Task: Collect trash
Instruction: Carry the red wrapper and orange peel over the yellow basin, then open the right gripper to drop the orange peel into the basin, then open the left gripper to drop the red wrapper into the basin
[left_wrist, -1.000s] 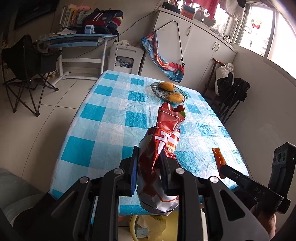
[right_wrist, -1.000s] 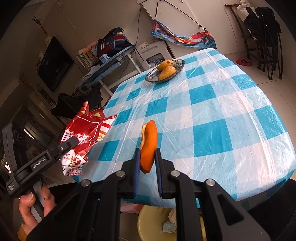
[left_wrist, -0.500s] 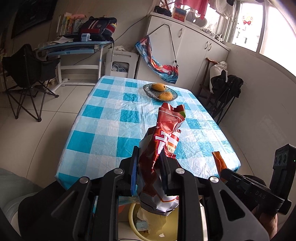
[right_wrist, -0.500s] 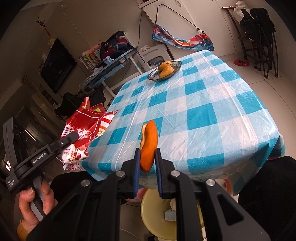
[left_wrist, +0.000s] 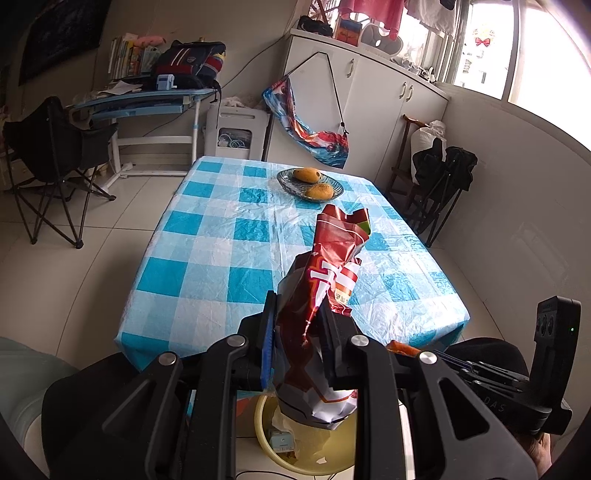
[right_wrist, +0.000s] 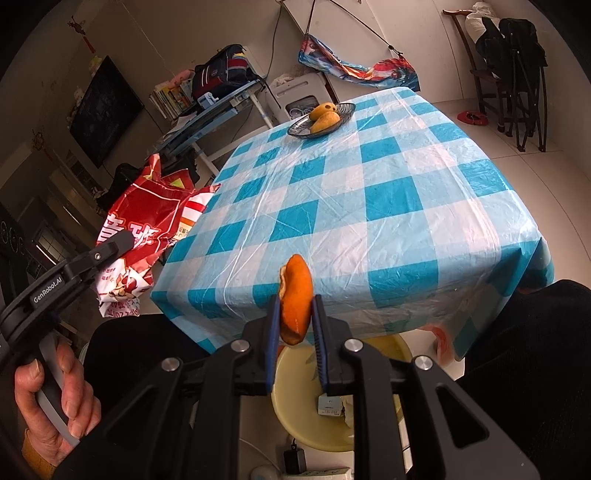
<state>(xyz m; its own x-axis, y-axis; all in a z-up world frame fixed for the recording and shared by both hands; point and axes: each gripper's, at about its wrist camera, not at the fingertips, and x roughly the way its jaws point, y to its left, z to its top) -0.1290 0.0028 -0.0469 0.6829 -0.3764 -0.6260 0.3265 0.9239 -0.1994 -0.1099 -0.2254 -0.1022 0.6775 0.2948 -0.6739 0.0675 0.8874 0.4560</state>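
Now both pieces hang above the yellow bin (right_wrist: 306, 417): left gripper (left_wrist: 301, 343) clamps the light, crinkly snack bag (left_wrist: 321, 306) mid-body; right gripper (right_wrist: 297, 328), jaws opening, still pinches the soft orange peel (right_wrist: 295, 291).

Checked table (left_wrist: 207, 273), white cabinets (left_wrist: 373, 110), bright window (left_wrist: 532, 55)

Checked table, nearly bare

A blue-and-white cloth covers the table (right_wrist: 391, 206); near its far end sits a dish (right_wrist: 320, 119) holding two mangoes (right_wrist: 325, 117).
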